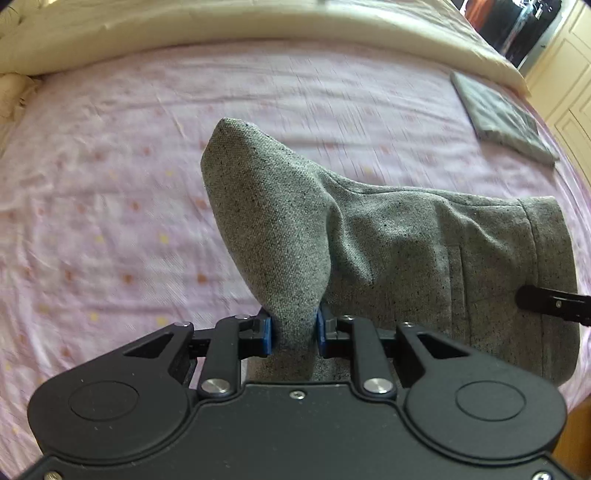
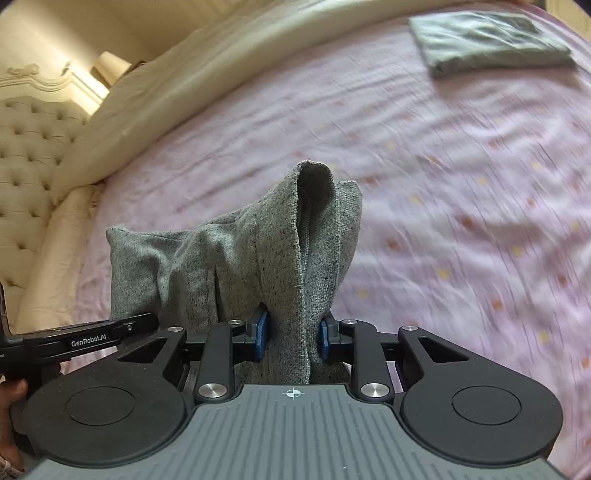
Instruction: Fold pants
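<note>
The grey speckled pants (image 1: 388,251) hang between my two grippers above a pink bed sheet (image 1: 110,206). My left gripper (image 1: 294,328) is shut on one bunched edge of the pants, which sticks up past the blue pads. My right gripper (image 2: 291,334) is shut on another edge of the same pants (image 2: 229,266), where a hem and seam show. The right gripper's finger (image 1: 546,304) shows at the right of the left wrist view, and the left gripper's body (image 2: 85,341) shows at the left of the right wrist view.
A folded grey garment (image 1: 502,114) lies on the sheet at the far right; it also shows in the right wrist view (image 2: 491,40). A cream duvet (image 1: 258,26) lies along the far side. A tufted headboard (image 2: 26,155) stands at the left. Wardrobe doors (image 1: 569,74) stand at the right.
</note>
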`<state>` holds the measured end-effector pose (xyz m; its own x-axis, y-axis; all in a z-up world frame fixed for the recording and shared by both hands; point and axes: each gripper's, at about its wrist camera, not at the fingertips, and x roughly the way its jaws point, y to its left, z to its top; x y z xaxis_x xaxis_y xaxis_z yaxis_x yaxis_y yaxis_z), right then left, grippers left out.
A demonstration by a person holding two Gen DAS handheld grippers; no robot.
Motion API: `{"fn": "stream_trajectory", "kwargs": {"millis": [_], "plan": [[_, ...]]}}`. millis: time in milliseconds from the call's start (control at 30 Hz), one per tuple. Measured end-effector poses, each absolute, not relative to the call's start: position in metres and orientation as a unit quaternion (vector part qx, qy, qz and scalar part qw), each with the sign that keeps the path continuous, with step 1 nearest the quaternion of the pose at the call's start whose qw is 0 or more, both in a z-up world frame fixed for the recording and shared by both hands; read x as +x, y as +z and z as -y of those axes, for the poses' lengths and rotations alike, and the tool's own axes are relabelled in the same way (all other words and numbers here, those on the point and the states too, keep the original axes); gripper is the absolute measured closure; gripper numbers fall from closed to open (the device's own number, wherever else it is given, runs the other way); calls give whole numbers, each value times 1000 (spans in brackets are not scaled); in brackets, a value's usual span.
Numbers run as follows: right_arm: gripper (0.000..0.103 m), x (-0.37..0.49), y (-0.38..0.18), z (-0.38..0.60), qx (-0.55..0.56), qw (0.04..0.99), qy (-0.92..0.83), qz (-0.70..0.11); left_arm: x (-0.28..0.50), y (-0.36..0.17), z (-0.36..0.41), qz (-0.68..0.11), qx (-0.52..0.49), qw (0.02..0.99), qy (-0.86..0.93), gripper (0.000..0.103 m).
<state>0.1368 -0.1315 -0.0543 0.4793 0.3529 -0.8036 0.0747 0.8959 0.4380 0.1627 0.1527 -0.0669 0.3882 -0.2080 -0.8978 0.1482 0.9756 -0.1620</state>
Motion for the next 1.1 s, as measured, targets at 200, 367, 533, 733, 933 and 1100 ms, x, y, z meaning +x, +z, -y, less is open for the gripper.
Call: {"fn": "stream_trajectory", "kwargs": {"millis": [200,367,533,733,933,1100], "plan": [[73,223,-57,101,179,844,106,-494,230,-59,-180,-529,-34,846,-58,61],[67,258,-90,89,62,849,0,-526,256,-80,-198,-527,-20,848,41,59],[67,223,-67,92,55,874,26,-482,225,-75,-205,-527,-25,848,54,58],[67,187,-20,73,42,891,67,-447,183,-47,-174,-523,0,850,63,56],[67,152,9,51,23,900,80,-428,146,-18,-143,-517,4,855,42,47],[67,125,23,42,14,904,80,-420,123,6,-131,-505,-14,862,38,44]]}}
